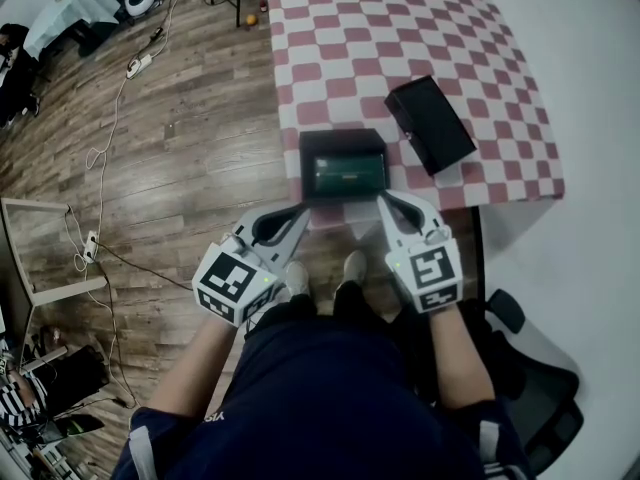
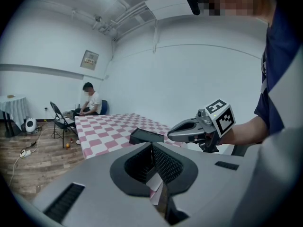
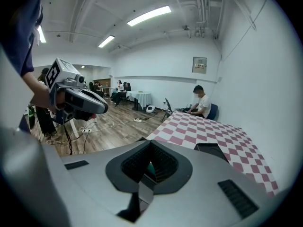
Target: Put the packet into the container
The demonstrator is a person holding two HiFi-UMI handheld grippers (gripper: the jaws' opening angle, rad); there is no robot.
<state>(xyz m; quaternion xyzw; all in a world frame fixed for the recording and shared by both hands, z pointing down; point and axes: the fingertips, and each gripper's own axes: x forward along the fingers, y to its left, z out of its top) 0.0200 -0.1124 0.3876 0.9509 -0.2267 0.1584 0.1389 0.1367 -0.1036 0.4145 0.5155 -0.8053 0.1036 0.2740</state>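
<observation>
On checkered table (image 1: 400,28), black container (image 1: 343,139), green packet (image 1: 345,175) inside

Navy shirt (image 1: 330,398), white shoes (image 1: 352,266) — grey left gripper (image 1: 303,206), right gripper (image 1: 383,200), black-and-white marker cubes (image 1: 235,280)

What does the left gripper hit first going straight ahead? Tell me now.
Probably the container, at its near left corner: the left gripper points right at it, tip almost touching, though depth is unclear.

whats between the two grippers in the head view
The black container, with the green packet lying inside it, sits between the left gripper and the right gripper. The head view shows this clearly.
</observation>
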